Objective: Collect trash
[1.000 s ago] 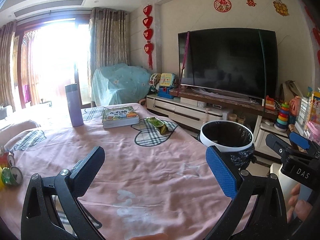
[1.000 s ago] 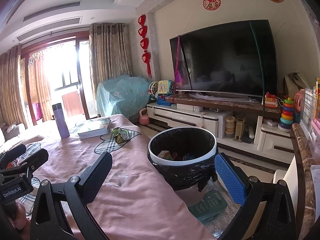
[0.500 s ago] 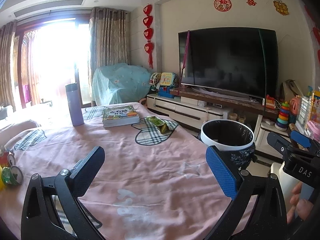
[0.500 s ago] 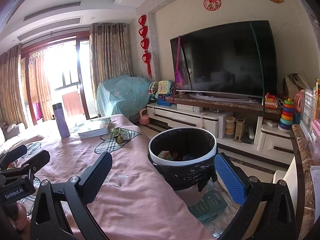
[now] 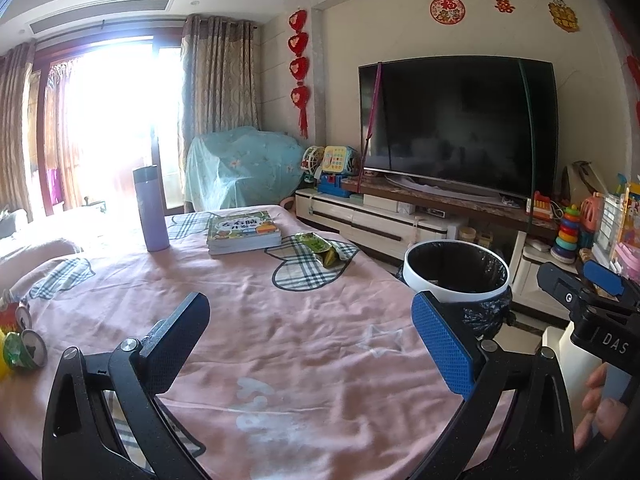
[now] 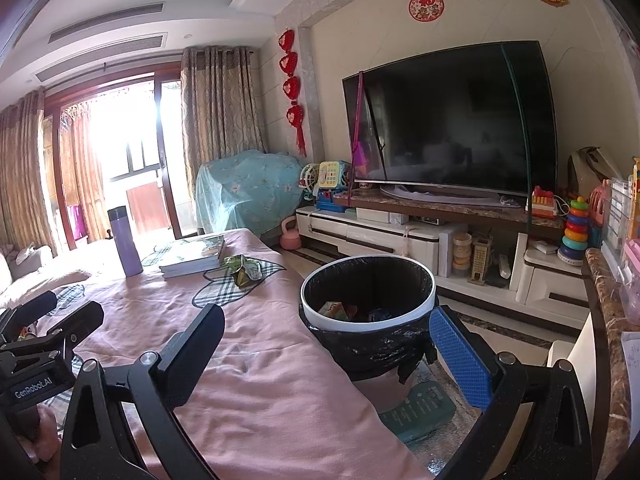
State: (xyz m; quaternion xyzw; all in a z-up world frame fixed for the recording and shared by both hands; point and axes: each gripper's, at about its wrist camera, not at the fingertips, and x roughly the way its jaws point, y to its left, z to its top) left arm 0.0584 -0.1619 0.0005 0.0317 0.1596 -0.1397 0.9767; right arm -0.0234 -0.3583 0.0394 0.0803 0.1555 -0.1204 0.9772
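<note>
Purple bottle (image 5: 151,209) upright next to book stack (image 5: 243,231) on pink desk cloth (image 5: 280,344); big TV (image 5: 460,124) on far wall, stacking-ring toy (image 5: 569,231) rt of it.

Parallel views, seemingly close, sharing bin (image 5: 455,269)

The left gripper (image 5: 310,338), with one black pad and one blue textured pad, is held level with its jaws spread wide and nothing between them. The right gripper (image 6: 326,350), of the same build, is likewise held wide apart and empty. Fingertips (image 5: 600,408) are seen beside the right gripper's handle.
</note>
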